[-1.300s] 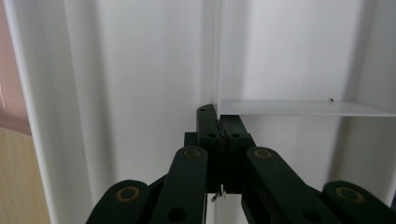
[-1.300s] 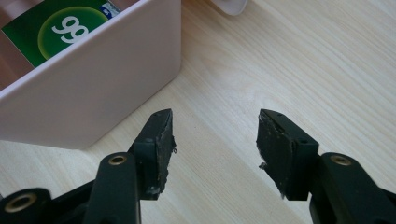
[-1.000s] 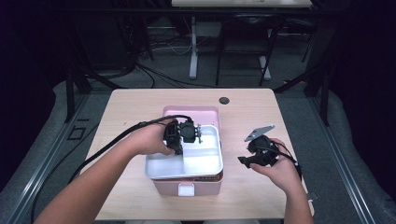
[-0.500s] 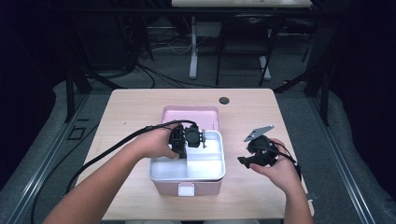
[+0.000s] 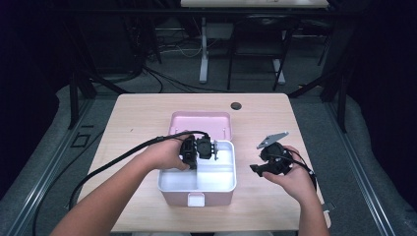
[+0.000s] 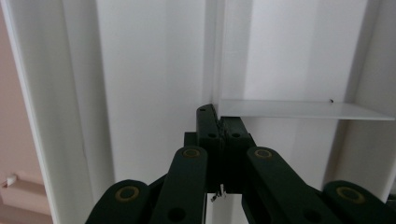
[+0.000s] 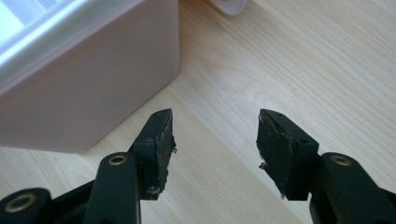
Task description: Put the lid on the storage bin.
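A pink box (image 5: 172, 198) stands open on the wooden table, its lid (image 5: 199, 123) folded back and a white tray (image 5: 232, 162) with compartments inside. My left gripper (image 5: 199, 148) reaches down into the tray's far part. In the left gripper view the left gripper (image 6: 218, 112) has its jaws together, tips at the end of a thin white divider (image 6: 299, 109); whether they pinch it I cannot tell. My right gripper (image 5: 255, 169) is held just right of the box. In the right gripper view the right gripper (image 7: 215, 137) stands open over bare wood beside the box's pink wall (image 7: 84, 84).
A small dark round thing (image 5: 236, 105) lies near the table's far edge (image 5: 196, 95). The left gripper's black cable (image 5: 113, 162) trails off to the front left. Chair and desk legs stand on the floor beyond the table.
My left gripper has sunk a little and shifted right, deeper into the tray. The right hand has stayed where it was.
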The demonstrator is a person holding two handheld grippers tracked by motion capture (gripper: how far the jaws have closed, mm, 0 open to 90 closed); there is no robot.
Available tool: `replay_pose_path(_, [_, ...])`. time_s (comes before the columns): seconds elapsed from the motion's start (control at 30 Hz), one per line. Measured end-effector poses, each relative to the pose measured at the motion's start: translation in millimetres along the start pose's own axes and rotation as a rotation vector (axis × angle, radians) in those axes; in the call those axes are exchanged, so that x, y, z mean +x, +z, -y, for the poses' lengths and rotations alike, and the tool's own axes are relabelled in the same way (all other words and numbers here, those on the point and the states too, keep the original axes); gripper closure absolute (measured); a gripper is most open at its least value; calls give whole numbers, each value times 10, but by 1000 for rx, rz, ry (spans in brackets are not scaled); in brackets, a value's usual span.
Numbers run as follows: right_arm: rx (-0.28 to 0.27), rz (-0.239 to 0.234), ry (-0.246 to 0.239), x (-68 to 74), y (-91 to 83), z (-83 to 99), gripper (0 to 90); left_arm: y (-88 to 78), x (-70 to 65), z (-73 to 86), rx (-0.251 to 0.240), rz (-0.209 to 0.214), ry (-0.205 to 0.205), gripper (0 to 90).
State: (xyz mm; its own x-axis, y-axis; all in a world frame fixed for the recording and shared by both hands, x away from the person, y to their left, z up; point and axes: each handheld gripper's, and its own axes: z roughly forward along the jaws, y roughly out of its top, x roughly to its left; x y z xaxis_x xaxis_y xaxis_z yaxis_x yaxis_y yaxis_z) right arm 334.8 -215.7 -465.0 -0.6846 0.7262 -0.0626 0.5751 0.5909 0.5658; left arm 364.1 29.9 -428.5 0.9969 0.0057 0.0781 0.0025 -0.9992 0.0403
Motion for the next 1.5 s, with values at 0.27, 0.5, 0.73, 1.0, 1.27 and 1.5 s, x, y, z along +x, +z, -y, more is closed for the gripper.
replay_pose_path(0.27, [-14, -4, 17, -3, 25, -8, 454, 66, 5, 31, -22, 11, -12, 885])
replay_pose_path(0.5, [-51, -5, 32, -21, 9, -27, 453, 111, -1, 56, -42, 8, -42, 872])
replay_pose_path(0.73, [-137, 2, 55, -26, -43, -114, 454, 108, -42, 68, -46, -22, -41, 866])
replay_pose_path(1.0, [-169, -16, 81, 10, 9, -262, 446, 109, -57, 79, -55, -32, -32, 866])
replay_pose_path(1.27, [-177, 11, 128, -15, -26, -478, 435, 108, -50, 88, -60, -28, -33, 864])
replay_pose_path(1.5, [-165, 20, 128, -23, -21, -713, 438, 111, -4, 173, -121, 11, -74, 864])
